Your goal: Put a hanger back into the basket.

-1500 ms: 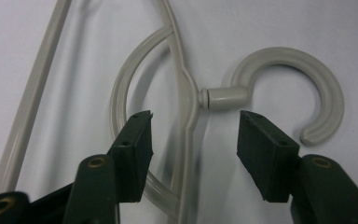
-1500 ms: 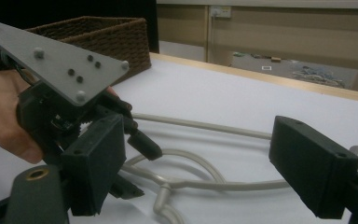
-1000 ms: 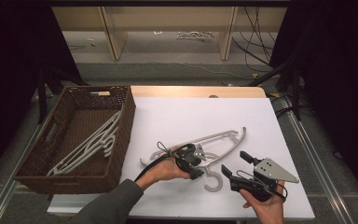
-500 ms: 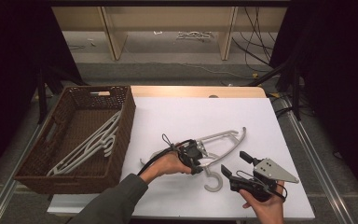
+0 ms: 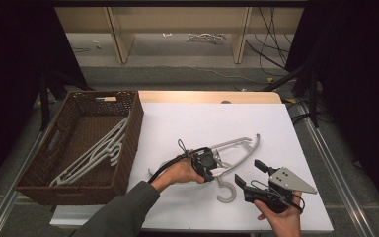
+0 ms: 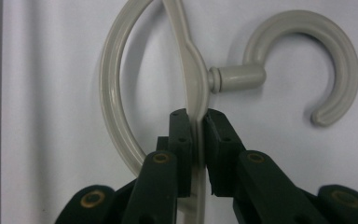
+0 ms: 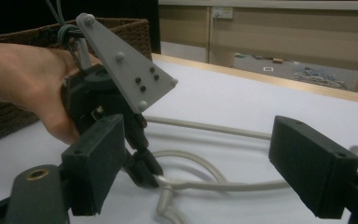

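Note:
A grey plastic hanger (image 5: 237, 144) lies on the white table (image 5: 202, 118), its hook (image 5: 225, 190) toward the near edge. My left gripper (image 5: 214, 170) is shut on the hanger just beside the hook's neck. In the left gripper view the two black jaws (image 6: 195, 116) pinch the thin hanger body (image 6: 193, 65), with the hook (image 6: 303, 22) curling to the right. My right gripper (image 5: 249, 173) hovers open just right of the hook with nothing between its jaws. The right gripper view looks between its pads (image 7: 93, 163) at the left gripper (image 7: 144, 172) and the hanger (image 7: 214, 185).
A brown wicker basket (image 5: 133, 133) stands at the table's left with several grey hangers (image 5: 98, 150) lying inside. A wooden strip (image 5: 207, 96) runs along the table's far edge. Bare white surface lies beyond the hanger and to its right.
My left gripper has edged a little to the right along the hanger. The hanger and the right gripper have hardly moved.

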Demonstrator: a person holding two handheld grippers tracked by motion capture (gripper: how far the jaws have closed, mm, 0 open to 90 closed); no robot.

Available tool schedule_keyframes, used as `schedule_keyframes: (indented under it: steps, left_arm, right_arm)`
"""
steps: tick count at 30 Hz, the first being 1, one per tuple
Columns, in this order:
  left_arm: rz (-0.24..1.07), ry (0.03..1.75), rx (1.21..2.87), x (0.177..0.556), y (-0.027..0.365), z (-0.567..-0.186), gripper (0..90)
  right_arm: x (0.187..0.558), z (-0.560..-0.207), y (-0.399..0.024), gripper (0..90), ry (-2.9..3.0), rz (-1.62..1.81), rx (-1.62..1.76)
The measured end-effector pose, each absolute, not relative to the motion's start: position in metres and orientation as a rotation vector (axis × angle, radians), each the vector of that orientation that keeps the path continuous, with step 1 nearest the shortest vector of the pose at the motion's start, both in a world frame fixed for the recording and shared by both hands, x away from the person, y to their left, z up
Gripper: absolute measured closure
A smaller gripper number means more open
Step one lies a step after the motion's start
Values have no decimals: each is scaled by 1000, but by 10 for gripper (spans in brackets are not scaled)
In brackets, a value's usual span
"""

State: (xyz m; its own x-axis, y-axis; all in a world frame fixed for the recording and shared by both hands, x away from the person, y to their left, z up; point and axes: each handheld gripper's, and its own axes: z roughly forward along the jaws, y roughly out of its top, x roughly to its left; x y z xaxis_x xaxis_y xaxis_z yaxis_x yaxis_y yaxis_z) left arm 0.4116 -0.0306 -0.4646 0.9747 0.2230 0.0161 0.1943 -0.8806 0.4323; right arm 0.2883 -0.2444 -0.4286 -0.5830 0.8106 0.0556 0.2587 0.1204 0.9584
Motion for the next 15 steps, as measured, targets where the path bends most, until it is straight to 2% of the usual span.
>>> schedule_keyframes:
  steps: [5,15]
  left_arm:
    - [116,339,2639,417,-24,-462,822]
    - [88,517,2414,435,7,-434,822]
  right_arm:
    - [288,-428,-246,198,1902,1481,1037]
    - [289,-428,-246,199,1893,1488,1035]
